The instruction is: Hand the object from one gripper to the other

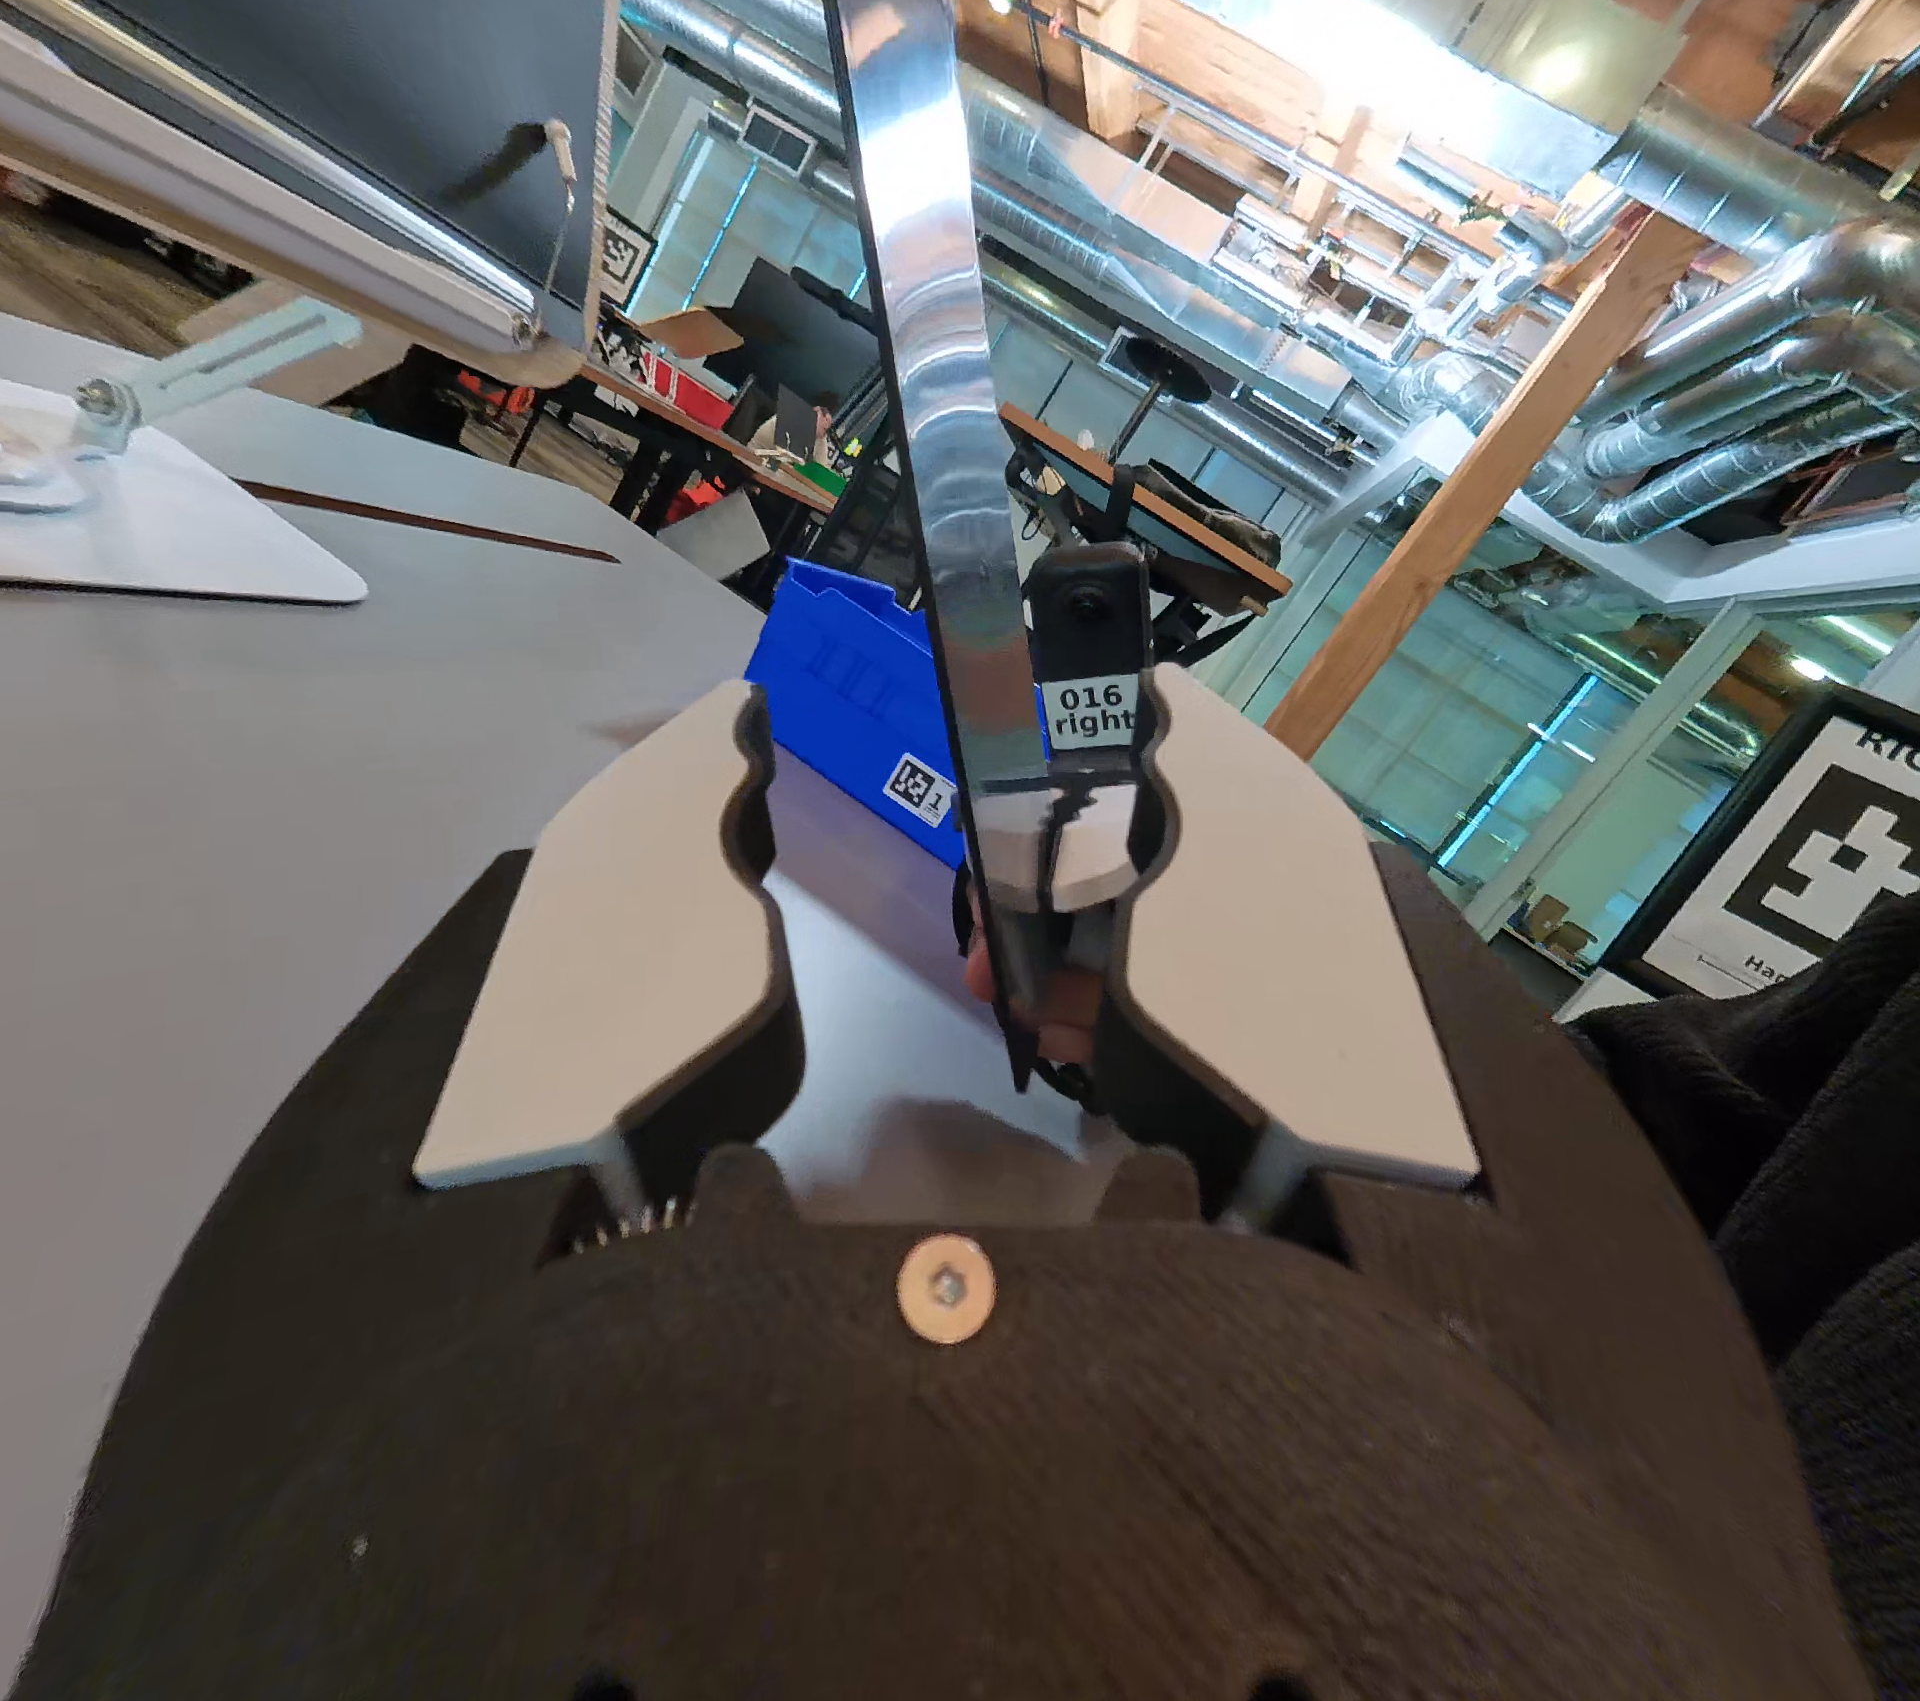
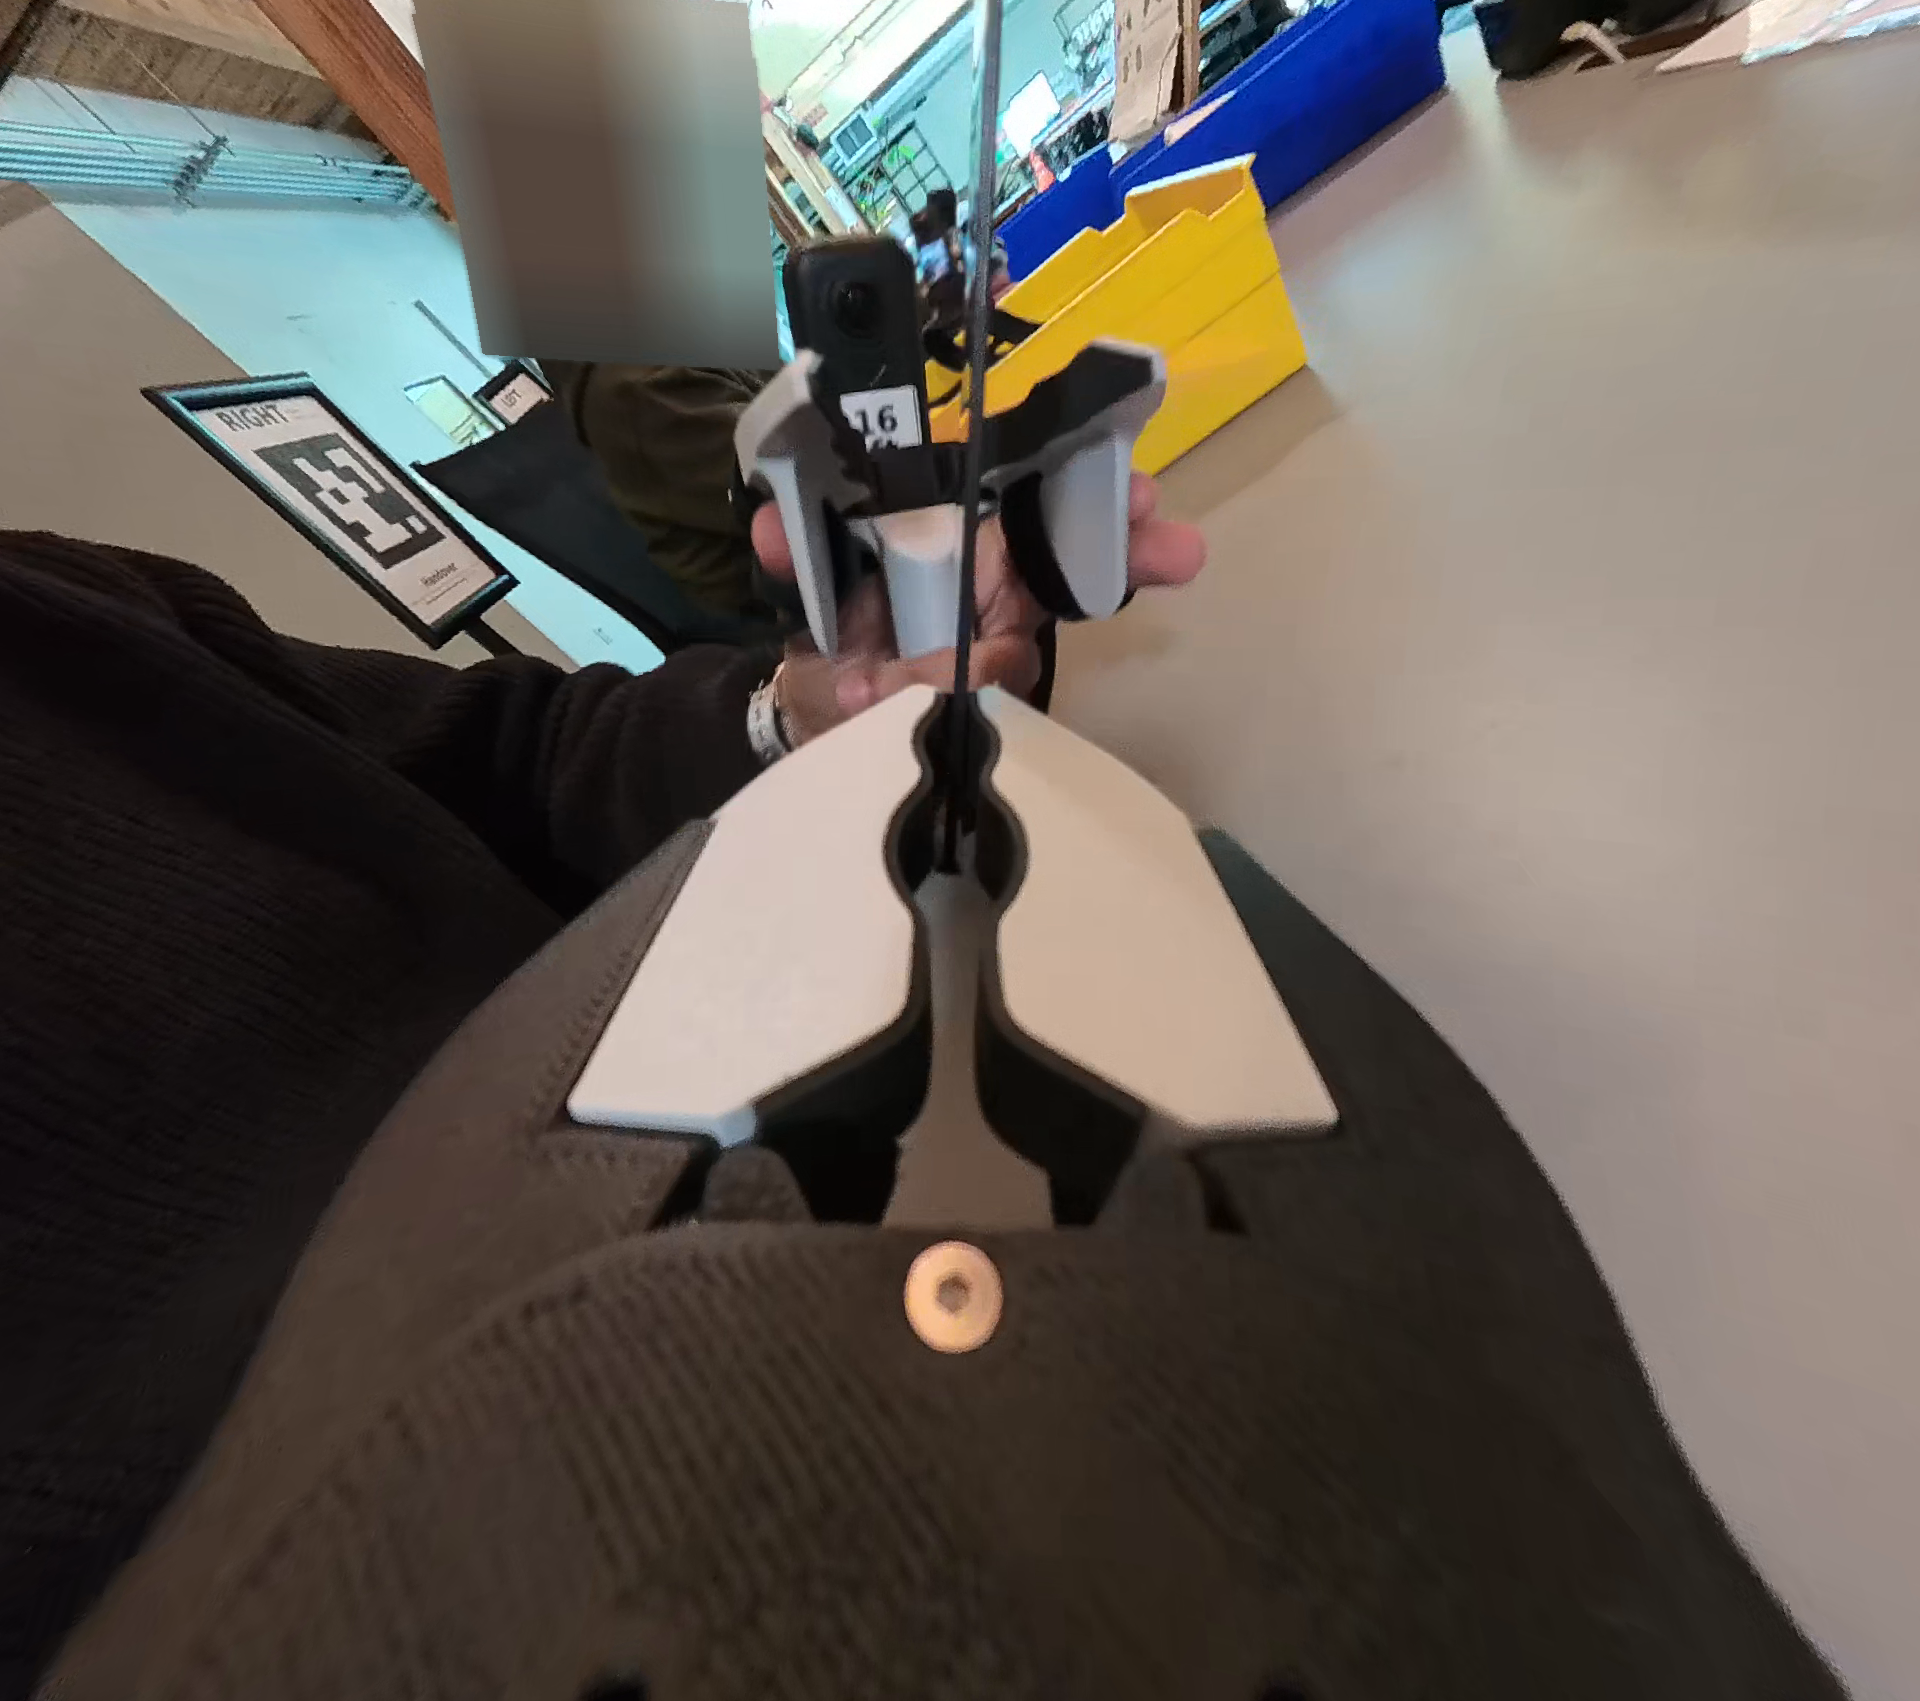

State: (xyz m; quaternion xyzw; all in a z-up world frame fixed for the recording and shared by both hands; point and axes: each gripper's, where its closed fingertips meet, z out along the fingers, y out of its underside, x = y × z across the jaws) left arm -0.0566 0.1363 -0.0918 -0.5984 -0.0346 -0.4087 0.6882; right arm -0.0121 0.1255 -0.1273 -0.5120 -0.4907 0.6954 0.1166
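The object is a thin, flat, mirror-like strip with a dark edge (image 1: 935, 404). It stands nearly upright, and in the right wrist view it shows edge-on as a thin dark line (image 2: 982, 93). My right gripper (image 2: 961, 701) is shut on its lower end and also shows in the left wrist view (image 1: 1055, 830). My left gripper (image 1: 954, 701) is open, with the strip between its spread fingers, nearer the right finger. I cannot tell whether it touches. In the right wrist view the left gripper (image 2: 940, 529) faces me, open, held in a hand.
A grey table (image 1: 312, 820) lies below. A blue bin (image 1: 831, 675) sits beyond the left gripper. A yellow bin (image 2: 1143, 301) and blue bins (image 2: 1299, 62) stand on the table (image 2: 1558, 508). A framed marker sign (image 2: 332, 498) and a white base plate (image 1: 156, 529) stand nearby. My right fingertips sit around 6 cm from my left ones.
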